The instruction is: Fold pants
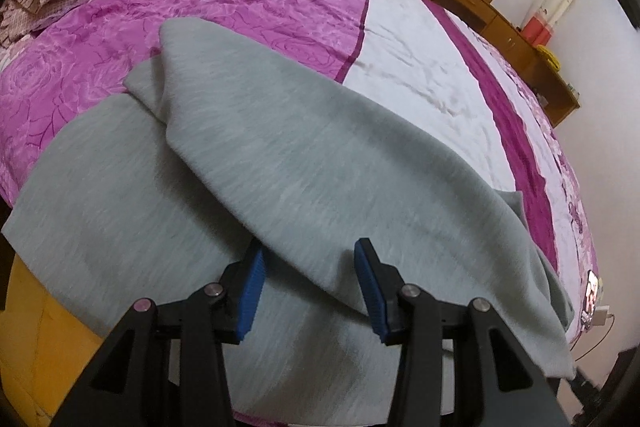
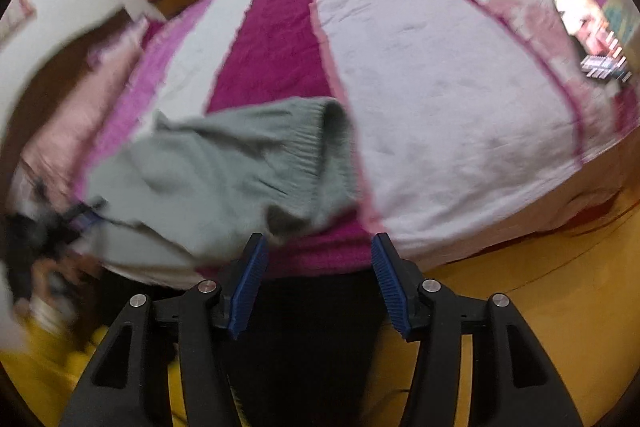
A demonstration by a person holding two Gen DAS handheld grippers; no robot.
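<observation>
Grey pants (image 1: 248,163) lie folded before the left gripper (image 1: 310,267) (jaws apart).

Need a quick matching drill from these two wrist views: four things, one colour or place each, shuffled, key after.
Things:
1. pants
2. gripper pads
3. floor
4. phone

Colour or place:
A. yellow-orange, beside the bed
B. grey, spread on the bed
C. lit screen, near the bed's edge
D. blue, ribbed

Pairs: 1-B, 2-D, 3-A, 4-C
</observation>
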